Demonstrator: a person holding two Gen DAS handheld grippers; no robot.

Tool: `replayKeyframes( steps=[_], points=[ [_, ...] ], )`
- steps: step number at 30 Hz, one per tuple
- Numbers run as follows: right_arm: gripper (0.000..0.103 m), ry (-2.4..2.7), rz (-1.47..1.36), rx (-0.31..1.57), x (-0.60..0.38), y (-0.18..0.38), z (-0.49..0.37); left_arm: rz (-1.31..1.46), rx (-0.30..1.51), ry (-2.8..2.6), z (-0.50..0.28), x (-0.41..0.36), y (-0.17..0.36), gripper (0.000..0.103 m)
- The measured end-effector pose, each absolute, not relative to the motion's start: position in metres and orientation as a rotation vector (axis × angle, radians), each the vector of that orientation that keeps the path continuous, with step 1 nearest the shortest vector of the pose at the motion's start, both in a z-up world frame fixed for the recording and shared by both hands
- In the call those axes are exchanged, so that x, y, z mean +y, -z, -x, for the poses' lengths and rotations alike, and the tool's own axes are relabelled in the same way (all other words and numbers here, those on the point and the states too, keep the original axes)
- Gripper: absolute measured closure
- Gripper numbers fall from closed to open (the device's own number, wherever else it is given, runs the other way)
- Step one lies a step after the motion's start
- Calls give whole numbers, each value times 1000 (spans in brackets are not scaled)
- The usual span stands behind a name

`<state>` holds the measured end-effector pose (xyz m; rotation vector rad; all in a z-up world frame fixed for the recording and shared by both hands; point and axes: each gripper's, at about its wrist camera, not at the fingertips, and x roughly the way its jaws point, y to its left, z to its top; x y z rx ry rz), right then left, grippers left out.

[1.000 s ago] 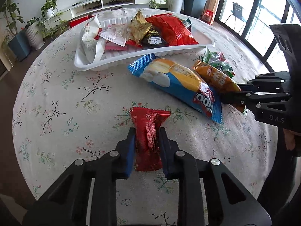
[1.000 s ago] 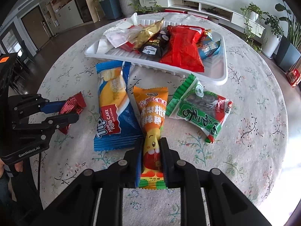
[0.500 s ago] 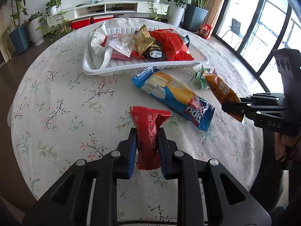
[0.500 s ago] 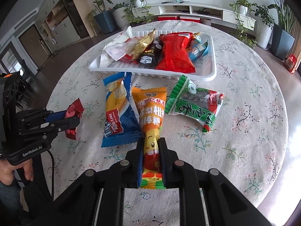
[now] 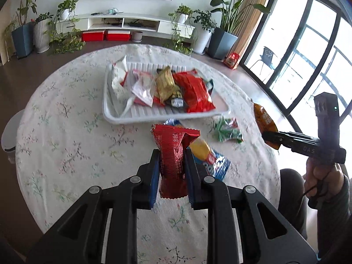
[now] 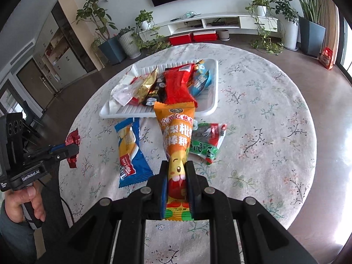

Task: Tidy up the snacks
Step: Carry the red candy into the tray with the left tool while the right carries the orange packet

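Observation:
My left gripper point(image 5: 171, 160) is shut on a small red snack packet point(image 5: 172, 147) and holds it in the air above the table. My right gripper point(image 6: 177, 171) is shut on the lower end of a long orange snack pack point(image 6: 177, 132), also lifted. The white tray point(image 5: 167, 115) further back holds several snacks, among them a big red bag point(image 5: 195, 92) and a gold packet point(image 5: 166, 82). A blue cake roll pack point(image 6: 129, 151) and a green packet point(image 6: 205, 140) lie on the tablecloth in front of the tray. Each gripper shows in the other's view, the left point(image 6: 72, 148) and the right point(image 5: 267, 136).
The round table has a floral cloth point(image 6: 264, 110). The blue pack point(image 5: 211, 156) lies partly hidden behind my left fingers. The floor, potted plants and a low TV shelf lie beyond the table's far edge. A white stool point(image 5: 8, 132) stands at the left.
Both grippers have risen and pulled back from the table, each lifting its packet. The orange pack has left the cloth and now hangs in front of the tray.

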<state>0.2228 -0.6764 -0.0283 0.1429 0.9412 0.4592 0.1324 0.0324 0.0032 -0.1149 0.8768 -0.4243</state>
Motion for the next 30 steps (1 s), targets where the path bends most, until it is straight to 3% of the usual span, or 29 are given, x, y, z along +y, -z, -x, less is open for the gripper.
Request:
replayKeyframes(
  steps=[9,18,30],
  points=[
    [87,-437,-203,844,-690,-21,-249,105,789,419,-185,42,-56,84],
    [87,-519,-176,733,-642,-80,-295,71,771,419,-264,32,-81,84],
    [87,-529,-211,904,-585,-6,-377,66,872,411,-336,9,-17,84]
  ],
)
